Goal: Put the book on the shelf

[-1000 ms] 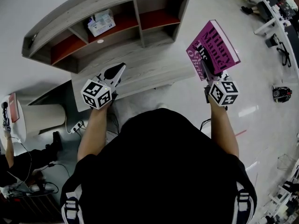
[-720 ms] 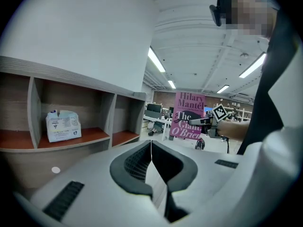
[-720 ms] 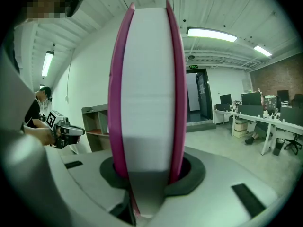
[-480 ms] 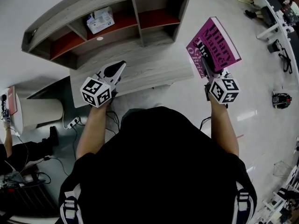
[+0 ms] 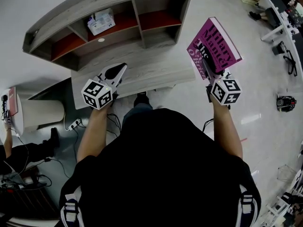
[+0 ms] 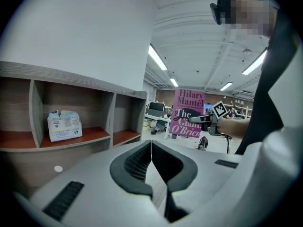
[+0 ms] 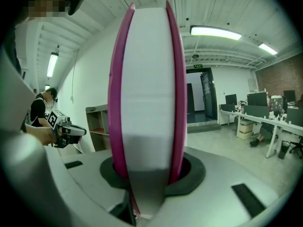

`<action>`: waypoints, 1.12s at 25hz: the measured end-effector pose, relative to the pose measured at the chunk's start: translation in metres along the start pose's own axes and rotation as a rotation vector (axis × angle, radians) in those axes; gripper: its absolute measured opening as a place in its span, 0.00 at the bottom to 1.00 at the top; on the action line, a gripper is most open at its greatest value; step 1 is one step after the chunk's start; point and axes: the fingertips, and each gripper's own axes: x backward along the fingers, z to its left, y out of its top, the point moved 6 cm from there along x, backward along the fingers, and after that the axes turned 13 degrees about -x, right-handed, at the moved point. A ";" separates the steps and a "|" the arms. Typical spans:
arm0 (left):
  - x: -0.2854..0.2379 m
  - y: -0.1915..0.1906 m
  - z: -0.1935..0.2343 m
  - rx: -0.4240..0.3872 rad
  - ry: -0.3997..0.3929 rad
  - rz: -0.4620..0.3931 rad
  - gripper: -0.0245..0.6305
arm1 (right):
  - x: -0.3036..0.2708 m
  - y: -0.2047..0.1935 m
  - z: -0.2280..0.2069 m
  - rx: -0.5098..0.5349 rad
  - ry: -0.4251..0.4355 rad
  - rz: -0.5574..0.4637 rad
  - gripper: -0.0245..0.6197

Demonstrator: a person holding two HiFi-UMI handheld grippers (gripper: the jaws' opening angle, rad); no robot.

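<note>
The right gripper is clenched on the lower edge of a magenta paperback book, and it holds this book upright in the air. In the right gripper view the white page edge of the book faces the camera, with one pink cover at each side, and both pads of the right gripper press on these covers. The book is to the right of the wooden shelf unit, above the pale floor and clearly apart from the shelf, so it is not yet placed there. The left gripper is held over the grey wooden desk top in front of the shelf. Its jaws are closed together with nothing between them, as the left gripper view shows. A pack of tissues lies in the middle compartment, on its red floor.
</note>
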 end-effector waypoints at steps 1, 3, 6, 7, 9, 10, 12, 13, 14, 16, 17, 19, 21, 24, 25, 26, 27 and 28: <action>-0.001 -0.001 -0.001 0.003 -0.001 0.000 0.07 | 0.000 0.000 -0.001 0.001 0.001 0.002 0.26; -0.004 -0.003 -0.002 0.007 -0.005 -0.001 0.07 | 0.000 0.001 -0.003 0.003 -0.001 0.003 0.26; -0.007 -0.005 0.000 0.006 -0.009 -0.003 0.07 | -0.001 0.001 -0.005 0.004 -0.007 -0.002 0.26; -0.009 -0.005 0.001 0.006 -0.008 -0.004 0.07 | -0.002 0.001 -0.005 0.004 -0.008 -0.004 0.26; -0.012 -0.005 0.004 0.007 -0.007 -0.008 0.07 | -0.004 0.000 -0.006 0.004 -0.011 -0.003 0.26; -0.013 -0.005 0.004 0.007 -0.008 -0.011 0.07 | -0.004 -0.001 -0.007 0.004 -0.013 -0.002 0.26; -0.016 -0.003 0.004 0.007 -0.011 -0.016 0.07 | -0.004 -0.002 -0.009 0.005 -0.014 0.003 0.26; -0.017 -0.002 0.003 0.006 -0.013 -0.016 0.07 | -0.005 -0.002 -0.009 0.005 -0.014 0.006 0.26; -0.018 -0.001 0.002 0.006 -0.016 -0.016 0.07 | -0.005 -0.001 -0.009 0.005 -0.013 0.007 0.26; -0.019 -0.001 0.001 0.006 -0.019 -0.012 0.07 | -0.005 0.000 -0.009 0.004 -0.011 0.005 0.26; -0.019 -0.002 0.001 0.008 -0.020 -0.010 0.07 | -0.005 0.000 -0.008 0.003 -0.011 0.004 0.26; -0.018 -0.003 0.001 0.010 -0.019 -0.010 0.07 | -0.006 -0.001 -0.009 0.004 -0.011 0.005 0.26; -0.018 -0.003 0.002 0.010 -0.016 -0.012 0.07 | -0.008 -0.001 -0.011 0.004 -0.014 0.010 0.26; -0.016 -0.007 0.009 0.016 -0.011 -0.012 0.07 | -0.015 -0.001 -0.011 0.004 -0.020 0.016 0.26; -0.015 -0.009 0.011 0.019 -0.010 -0.011 0.07 | -0.019 -0.001 -0.011 0.004 -0.021 0.017 0.26; -0.014 -0.011 0.014 0.023 -0.007 -0.009 0.07 | -0.022 0.000 -0.011 0.005 -0.022 0.019 0.26; -0.014 -0.013 0.017 0.026 -0.005 -0.008 0.07 | -0.024 0.000 -0.010 0.006 -0.023 0.021 0.26; -0.014 -0.014 0.019 0.030 -0.003 -0.008 0.07 | -0.027 0.000 -0.011 0.008 -0.024 0.024 0.26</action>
